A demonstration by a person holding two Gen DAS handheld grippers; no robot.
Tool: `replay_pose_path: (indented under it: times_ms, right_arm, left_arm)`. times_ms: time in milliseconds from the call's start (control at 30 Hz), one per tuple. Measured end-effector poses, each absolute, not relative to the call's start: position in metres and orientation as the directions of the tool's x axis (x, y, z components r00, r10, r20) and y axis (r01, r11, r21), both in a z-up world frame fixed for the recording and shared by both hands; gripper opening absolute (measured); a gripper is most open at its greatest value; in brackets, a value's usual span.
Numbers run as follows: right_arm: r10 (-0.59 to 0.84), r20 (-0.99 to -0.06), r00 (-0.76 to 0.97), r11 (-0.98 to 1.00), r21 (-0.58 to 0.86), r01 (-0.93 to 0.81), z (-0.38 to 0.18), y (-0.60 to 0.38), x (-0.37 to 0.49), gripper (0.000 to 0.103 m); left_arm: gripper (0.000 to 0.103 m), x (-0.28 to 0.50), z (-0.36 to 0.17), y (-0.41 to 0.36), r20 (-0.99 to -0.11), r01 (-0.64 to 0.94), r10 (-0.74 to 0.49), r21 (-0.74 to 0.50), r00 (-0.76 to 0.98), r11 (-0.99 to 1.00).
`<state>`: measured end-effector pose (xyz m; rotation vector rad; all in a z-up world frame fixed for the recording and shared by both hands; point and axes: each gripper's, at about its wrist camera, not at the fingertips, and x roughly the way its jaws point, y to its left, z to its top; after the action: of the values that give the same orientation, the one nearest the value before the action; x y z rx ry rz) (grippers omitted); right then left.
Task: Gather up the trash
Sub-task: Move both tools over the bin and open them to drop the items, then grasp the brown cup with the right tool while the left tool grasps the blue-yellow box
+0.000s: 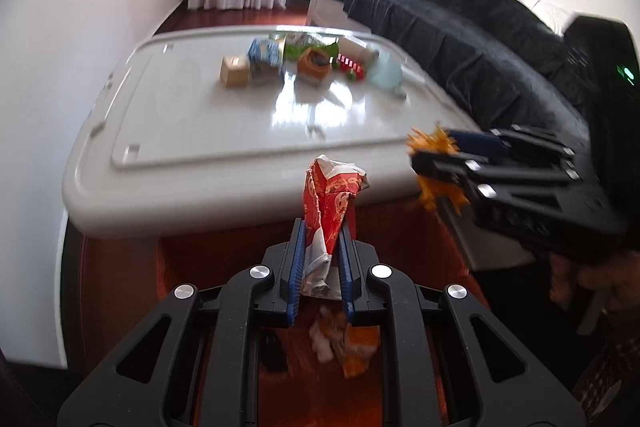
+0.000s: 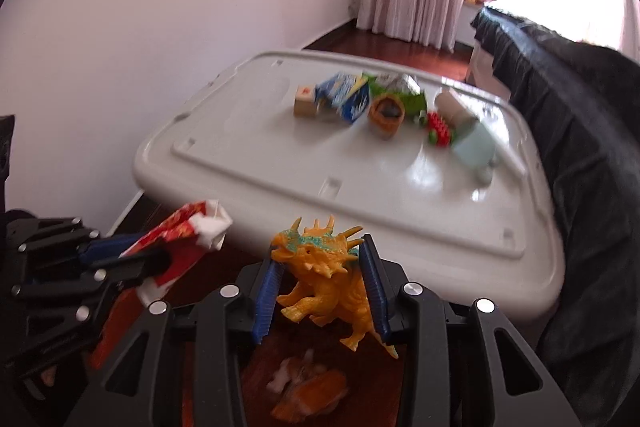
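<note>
While both wrist views are smeared with blur, I can still read my two grips. My left gripper [image 1: 322, 247] is clamped on a crumpled red wrapper [image 1: 334, 195]; its blue pads [image 1: 295, 267] press the wrapper from both sides, and the top of it sticks up past the fingertips toward 12 o'clock. In the right wrist view that same wrapper [image 2: 182, 243] shows at 9 o'clock, held out over the dark red floor [image 1: 180, 259].

My right gripper [image 2: 320, 287] grasps a yellow toy dinosaur [image 2: 324, 287] with a teal frill, head toward 10 o'clock and legs hanging toward 5 o'clock. From the left wrist view the right gripper [image 1: 436, 163] sits at 3 o'clock with spiky yellow bits showing at its tips, and a hand [image 1: 580, 279] is under it.

Both grippers are off the near edge of a white lid [image 1: 224, 131]. On the lid's far part, at 12 o'clock, sits a cluster: a small brown box [image 2: 306, 103], a blue carton [image 2: 344, 97], a green wrapper [image 2: 404, 95], an orange cup [image 2: 386, 113], a red and green toy [image 2: 438, 129] and a pale blue cup [image 2: 474, 145]. They lie close together; I cannot tell which touch.

Below my left gripper, at 6 o'clock, more trash [image 1: 344, 343], white and orange, lies blurred. A dark sofa [image 1: 460, 39] runs along the lid's right side.
</note>
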<state>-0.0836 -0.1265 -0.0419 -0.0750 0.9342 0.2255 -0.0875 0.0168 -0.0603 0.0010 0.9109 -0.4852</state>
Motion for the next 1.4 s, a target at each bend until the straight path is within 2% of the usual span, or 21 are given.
replay_pose_path:
  times_ms: [133, 267, 300, 333, 367, 400, 467, 500, 667, 767, 867, 1000, 1167, 1400]
  right_arm:
    - [0.169, -0.845, 0.507, 0.98, 0.092, -0.174, -0.063, -0.128, -0.113, 0.039]
    - [0.139, -0.878, 0.459, 0.987, 0.082, -0.142, -0.08, -0.125, -0.131, 0.039]
    - [0.131, -0.884, 0.449, 0.988, 0.079, -0.134, -0.083, -0.125, -0.134, 0.039]
    - [0.127, -0.889, 0.44, 0.988, 0.076, -0.131, -0.086, -0.126, -0.138, 0.05]
    - [0.107, -0.885, 0.452, 0.991, 0.059, -0.119, -0.087, -0.127, -0.141, 0.067]
    - [0.081, -0.878, 0.472, 0.994, 0.037, -0.102, -0.086, -0.128, -0.146, 0.074]
    - [0.047, -0.856, 0.514, 0.996, 0.004, -0.084, -0.079, -0.132, -0.146, 0.077]
    - [0.041, -0.846, 0.532, 0.997, 0.001, -0.076, -0.074, -0.134, -0.146, 0.077]
    - [0.074, -0.783, 0.618, 0.997, 0.049, -0.057, -0.046, -0.147, -0.143, 0.079]
    - [0.059, -0.761, 0.646, 0.998, 0.033, -0.052, -0.034, -0.148, -0.133, 0.08]
    - [0.046, -0.734, 0.678, 0.999, 0.027, -0.038, -0.021, -0.152, -0.112, 0.08]
    - [0.023, -0.697, 0.716, 1.0, 0.005, -0.028, -0.008, -0.154, -0.076, 0.081]
    - [0.021, -0.687, 0.726, 0.999, -0.012, -0.04, -0.017, -0.147, -0.002, 0.082]
    - [-0.059, -0.741, 0.669, 0.993, -0.114, -0.039, -0.068, -0.132, 0.102, 0.082]
  left_arm:
    - [0.015, -0.101, -0.075, 0.02, -0.795, 0.365, -0.366, -0.197, 0.485, 0.91]
    - [0.016, -0.107, -0.083, 0.02, -0.818, 0.336, -0.344, -0.197, 0.462, 0.921]
    - [0.025, -0.109, -0.084, 0.022, -0.82, 0.317, -0.344, -0.212, 0.456, 0.925]
    - [0.031, -0.109, -0.085, 0.023, -0.822, 0.305, -0.348, -0.224, 0.45, 0.926]
    - [0.048, -0.109, -0.085, 0.024, -0.827, 0.294, -0.343, -0.226, 0.446, 0.929]
    - [0.062, -0.11, -0.083, 0.026, -0.831, 0.274, -0.32, -0.211, 0.455, 0.938]
    - [0.075, -0.112, -0.078, 0.029, -0.821, 0.256, -0.308, -0.205, 0.481, 0.945]
    - [0.077, -0.112, -0.073, 0.031, -0.809, 0.251, -0.307, -0.203, 0.501, 0.946]
    - [0.08, -0.109, -0.057, 0.036, -0.768, 0.263, -0.31, -0.19, 0.56, 0.946]
    - [0.08, -0.102, -0.044, 0.04, -0.724, 0.273, -0.351, -0.229, 0.594, 0.934]
    - [0.082, -0.089, -0.017, 0.04, -0.644, 0.268, -0.325, -0.189, 0.692, 0.945]
    - [0.087, -0.065, 0.008, 0.035, -0.581, 0.249, -0.283, -0.14, 0.763, 0.958]
    - [0.087, -0.033, 0.011, 0.028, -0.58, 0.226, -0.258, -0.129, 0.773, 0.966]
    - [0.087, -0.027, -0.014, 0.027, -0.594, 0.236, -0.254, -0.11, 0.763, 0.965]
